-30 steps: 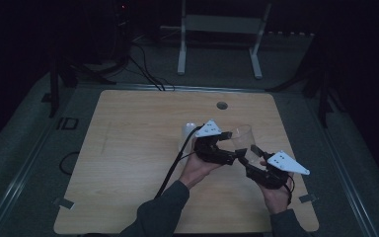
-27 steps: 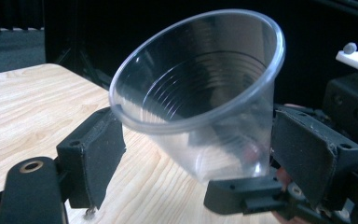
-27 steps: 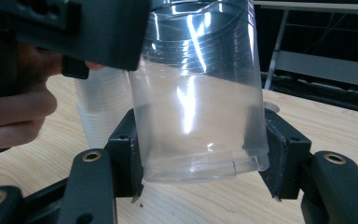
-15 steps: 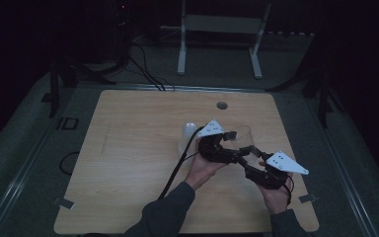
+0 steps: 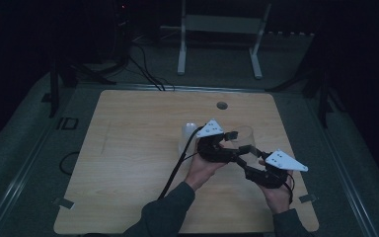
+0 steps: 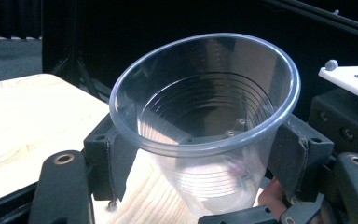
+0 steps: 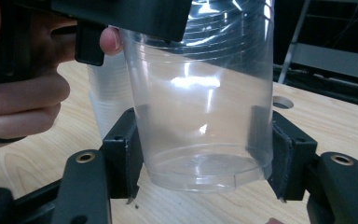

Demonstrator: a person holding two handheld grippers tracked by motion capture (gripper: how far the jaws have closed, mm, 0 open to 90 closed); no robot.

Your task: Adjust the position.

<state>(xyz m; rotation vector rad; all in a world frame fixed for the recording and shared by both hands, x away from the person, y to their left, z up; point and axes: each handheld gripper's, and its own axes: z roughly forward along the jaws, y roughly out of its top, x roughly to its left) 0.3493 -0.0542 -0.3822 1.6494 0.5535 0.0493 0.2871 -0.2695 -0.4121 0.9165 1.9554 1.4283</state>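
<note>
Clear plastic cup (image 5: 243, 138) right of centre in the high view, just above the desk (image 5: 128, 163). Clamped near the rim by left gripper (image 6: 200, 158), near the base by right gripper (image 7: 205, 163), both sets of jaws partly closed. Goal unstated; progress unclear, cup stack (image 5: 187, 136) beside.

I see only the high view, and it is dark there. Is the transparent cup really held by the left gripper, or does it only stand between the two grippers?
Observer: In the left gripper view, the left gripper has its jaws against the clear cup on both sides, just under its rim.
Operator: And where is the right gripper on it?
Observer: In the right gripper view, the right gripper has its jaws on either side of the cup, low down near its base. I cannot tell whether they press it.
</note>
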